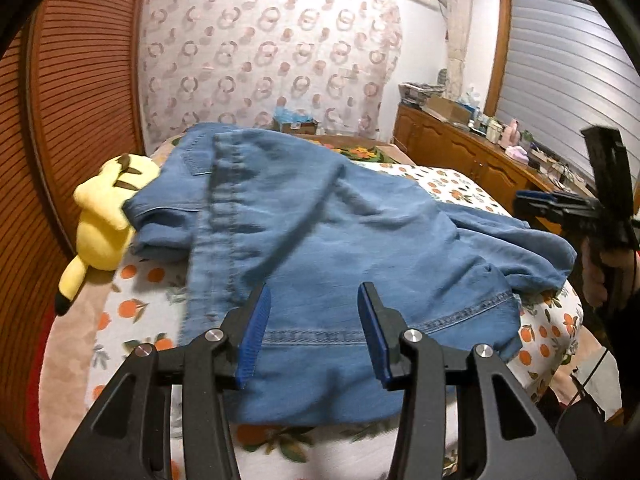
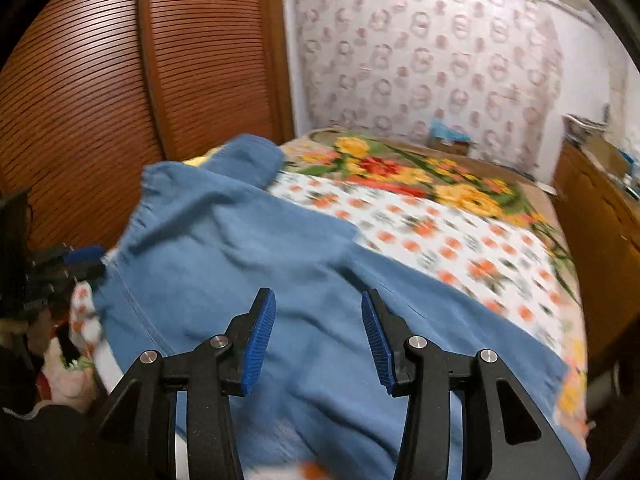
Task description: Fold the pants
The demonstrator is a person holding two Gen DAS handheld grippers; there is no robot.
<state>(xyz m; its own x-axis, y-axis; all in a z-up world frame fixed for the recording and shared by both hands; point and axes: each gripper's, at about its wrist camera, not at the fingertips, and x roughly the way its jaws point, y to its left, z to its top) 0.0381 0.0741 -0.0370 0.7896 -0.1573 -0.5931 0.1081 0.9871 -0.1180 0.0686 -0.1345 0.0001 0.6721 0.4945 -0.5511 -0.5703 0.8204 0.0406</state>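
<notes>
Pants, blue denim-look fabric, lie on the bed, spread over its orange-print sheet w/ several layers bunched up. Elastic waistband w/ gathered stitching runs from the near edge of the bed toward the far wall; a pocket corner shows just past it. A stitched hem crosses the pants' near end, curving up to the right. Fabric is wrinkled, w/ a long crease running diagonally across the middle; one leg trails off toward the right edge of the bed. Yellow plush toy sits at the pants' left side, touching the folded edge. Left hand-held gripper hovers over the hem end of the pants, blue pads apart, nothing between them. Right hand-held gripper is over the pants too, pads wide apart & empty; its view is motion-blurred. Beyond the pants, a floral blanket covers the far part of the bed. Wooden slatted wardrobe stands left of the bed, a low wood cabinet w/ clutter to its right.
</notes>
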